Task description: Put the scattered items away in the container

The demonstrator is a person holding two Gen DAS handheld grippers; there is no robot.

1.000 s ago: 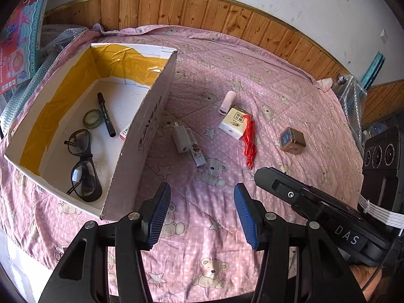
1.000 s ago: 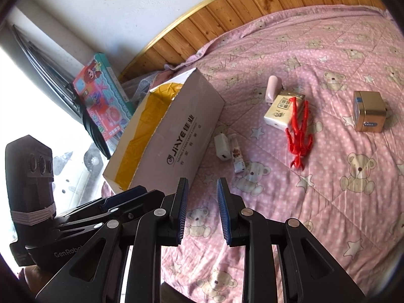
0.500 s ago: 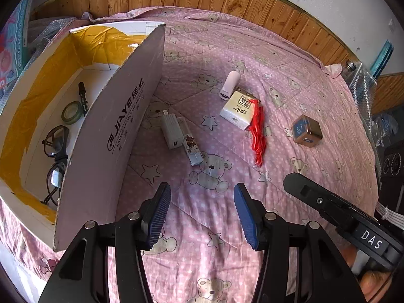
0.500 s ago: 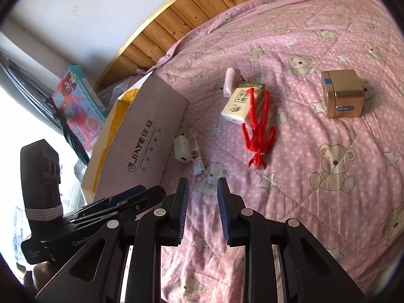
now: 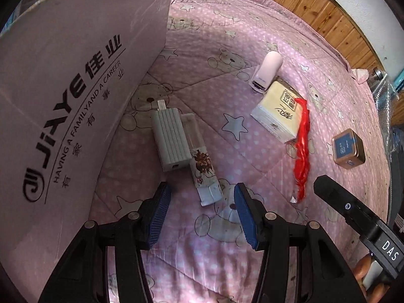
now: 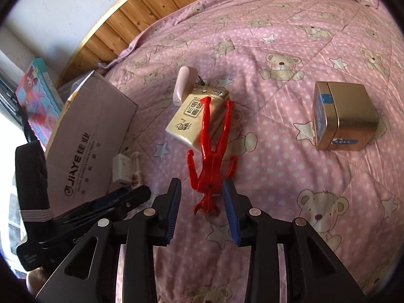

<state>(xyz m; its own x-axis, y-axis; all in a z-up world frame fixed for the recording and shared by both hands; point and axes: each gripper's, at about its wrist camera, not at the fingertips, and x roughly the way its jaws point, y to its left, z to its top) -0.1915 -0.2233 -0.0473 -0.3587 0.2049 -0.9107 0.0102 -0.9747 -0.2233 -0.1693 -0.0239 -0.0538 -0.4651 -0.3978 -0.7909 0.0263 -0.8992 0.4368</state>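
Lying between the right tool's (image 6: 202, 208) spread fingers: red figure (image 6: 211, 161).

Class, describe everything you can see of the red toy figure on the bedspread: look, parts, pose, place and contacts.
The red toy figure looks like glossy moulded plastic, one colour throughout, human-shaped with thin limbs. It lies flat on the pink bear-print bedspread, both legs stretched over the tissue pack, arms spread beside the torso. Its head end lies between the open fingers of the right gripper, which are not closed on it. In the left wrist view it is a narrow red strip.
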